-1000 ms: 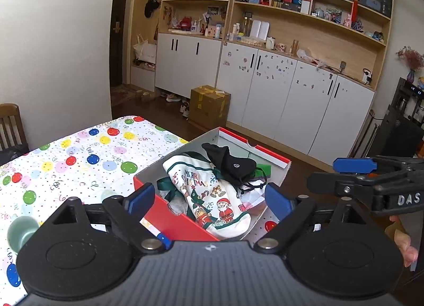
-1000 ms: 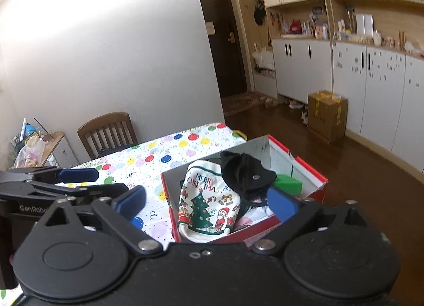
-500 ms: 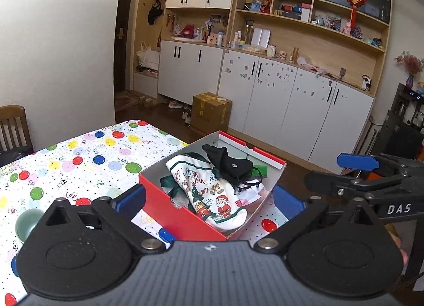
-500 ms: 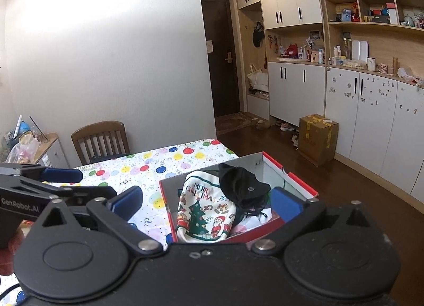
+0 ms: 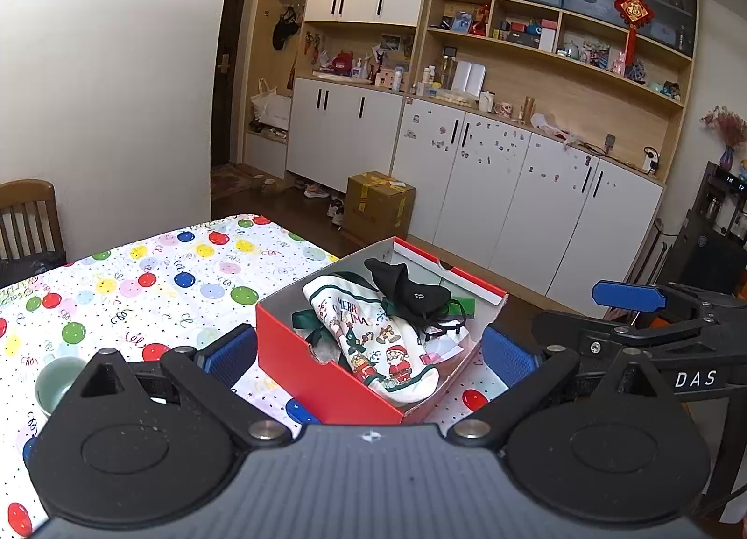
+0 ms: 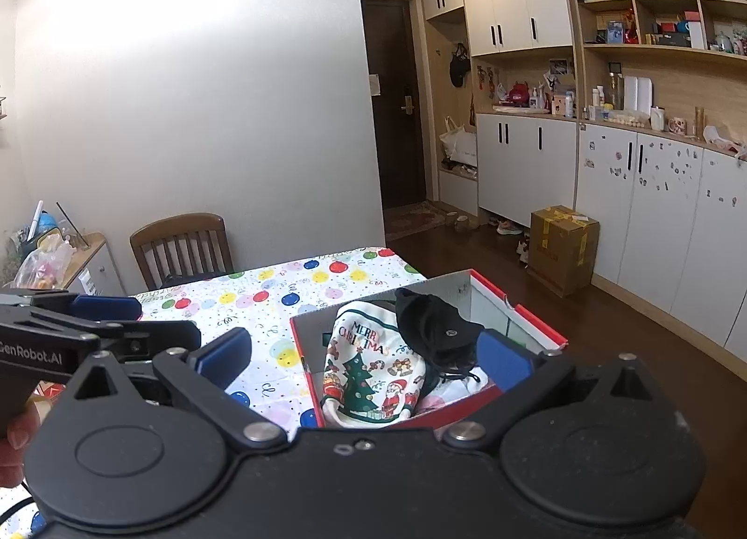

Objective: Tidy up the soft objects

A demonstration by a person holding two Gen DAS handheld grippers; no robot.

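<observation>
We see the tabletop (image 5: 140,287) covered in a white cloth printed with baubles in red, blue, green, yellow and pink among small dark dots and curls. The box (image 5: 327,366) is bright red outside and grey-white inside, with a red-and-white rim. In it lies a white stocking (image 5: 373,343) edged in dark green, lettered "MERRY CHRISTMAS" in red and green, with a green tree and red Santas; across it sits a black pouch (image 5: 411,294). A pale green cup (image 5: 56,382) stands on the cloth. The left gripper (image 5: 369,352) and right gripper (image 6: 364,352) are black with blue pads. The cupboards (image 5: 513,193) are white, the chair (image 6: 182,244) brown wood.
</observation>
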